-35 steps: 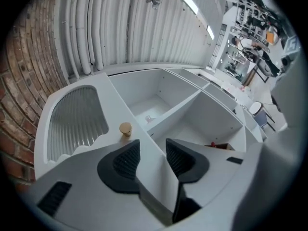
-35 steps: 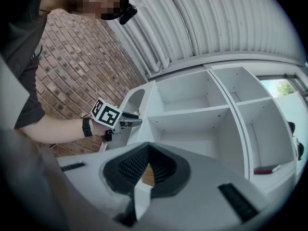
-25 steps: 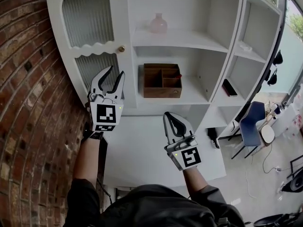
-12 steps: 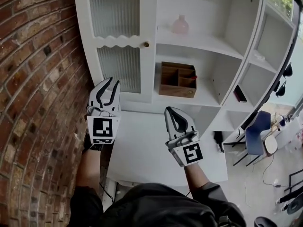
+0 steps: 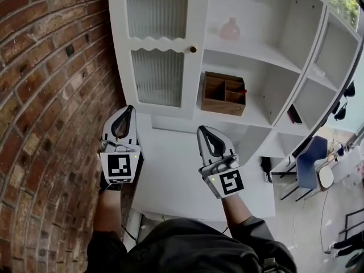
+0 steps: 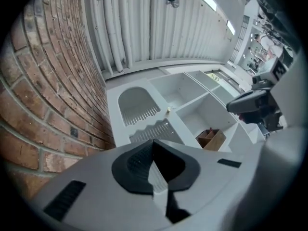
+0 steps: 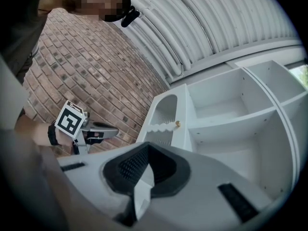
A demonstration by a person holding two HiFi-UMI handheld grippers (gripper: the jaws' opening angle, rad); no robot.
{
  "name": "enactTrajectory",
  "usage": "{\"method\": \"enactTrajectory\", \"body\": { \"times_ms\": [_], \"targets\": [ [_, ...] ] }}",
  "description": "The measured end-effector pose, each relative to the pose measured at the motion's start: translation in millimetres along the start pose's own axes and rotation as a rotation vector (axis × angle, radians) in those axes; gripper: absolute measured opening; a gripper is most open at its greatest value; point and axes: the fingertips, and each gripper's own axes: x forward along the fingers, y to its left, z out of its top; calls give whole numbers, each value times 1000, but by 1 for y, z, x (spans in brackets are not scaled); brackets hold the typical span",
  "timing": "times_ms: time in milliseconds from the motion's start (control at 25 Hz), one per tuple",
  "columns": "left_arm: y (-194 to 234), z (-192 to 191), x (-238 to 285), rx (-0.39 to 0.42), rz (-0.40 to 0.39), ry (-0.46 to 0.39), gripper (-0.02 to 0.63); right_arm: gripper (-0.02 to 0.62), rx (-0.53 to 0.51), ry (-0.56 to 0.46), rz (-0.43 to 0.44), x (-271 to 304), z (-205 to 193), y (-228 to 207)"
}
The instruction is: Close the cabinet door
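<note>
Door (image 5: 162, 50) lay up and ahead of both grippers, long axis upright, knob (image 5: 193, 49) on right edge beside open shelves. Looked flush with cabinet front; could not tell if fully shut. Left gripper (image 5: 128, 110) nearer, under door's lower panel; jaws had just been closing, now together, nothing between. Right gripper (image 5: 204, 129) under knob side, jaws together, empty. Both clear of door, over white desk (image 5: 170, 181). Brick wall (image 5: 51, 95) close on left

My left gripper (image 5: 128, 111) has just been closing; its jaws now meet with nothing between them, tilted slightly upward. My right gripper (image 5: 203, 131) beside it is likewise closed and empty, both forearms outstretched.
</note>
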Motion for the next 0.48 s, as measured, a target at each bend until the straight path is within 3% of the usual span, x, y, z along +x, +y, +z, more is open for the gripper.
{"method": "enactTrajectory", "body": {
  "times_ms": [480],
  "targets": [
    [12,-11,-15,-41,12,-3,2,-2,-13,4,16,6,3,18]
  ]
}}
